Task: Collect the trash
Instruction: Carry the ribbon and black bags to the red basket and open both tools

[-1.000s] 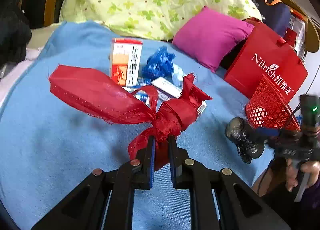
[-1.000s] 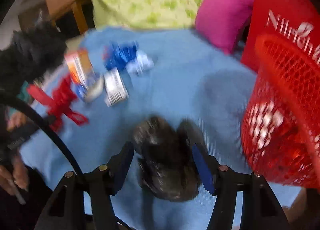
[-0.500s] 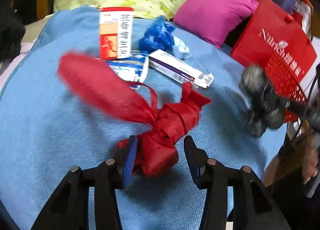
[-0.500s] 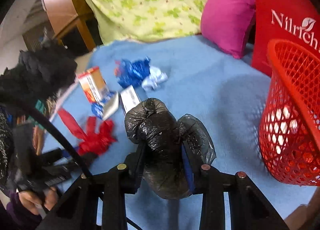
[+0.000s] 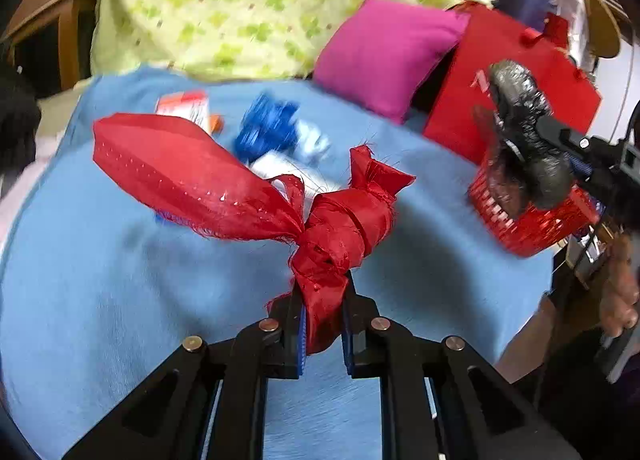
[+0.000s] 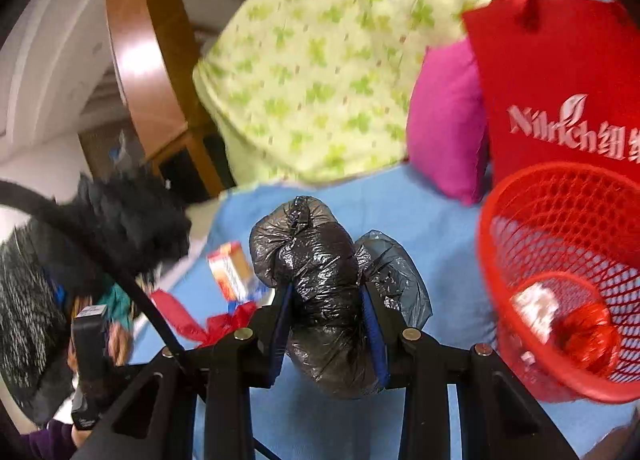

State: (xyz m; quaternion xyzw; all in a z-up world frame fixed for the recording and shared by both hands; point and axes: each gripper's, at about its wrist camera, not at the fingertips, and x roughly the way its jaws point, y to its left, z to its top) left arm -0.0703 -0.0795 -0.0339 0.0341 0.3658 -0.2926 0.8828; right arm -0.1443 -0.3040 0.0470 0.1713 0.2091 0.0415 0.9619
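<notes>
My left gripper (image 5: 323, 292) is shut on a knotted red ribbon (image 5: 248, 196) and holds it above the blue blanket (image 5: 100, 280). My right gripper (image 6: 328, 300) is shut on a crumpled black plastic bag (image 6: 320, 272), lifted above the blanket just left of the red mesh basket (image 6: 560, 260). In the left wrist view the black bag (image 5: 520, 112) hangs over the basket (image 5: 528, 224) at the right. The basket holds a red wrapper (image 6: 584, 336) and white scraps.
On the blanket lie an orange-white medicine box (image 5: 188, 108), a blue crumpled wrapper (image 5: 268, 128) and white packets. A pink cushion (image 5: 384, 56), a red paper bag (image 5: 520, 96) and a green floral pillow (image 5: 240, 4) stand behind.
My left gripper has closed on the red ribbon and lifted it. My right gripper has risen with the black bag and moved toward the red basket.
</notes>
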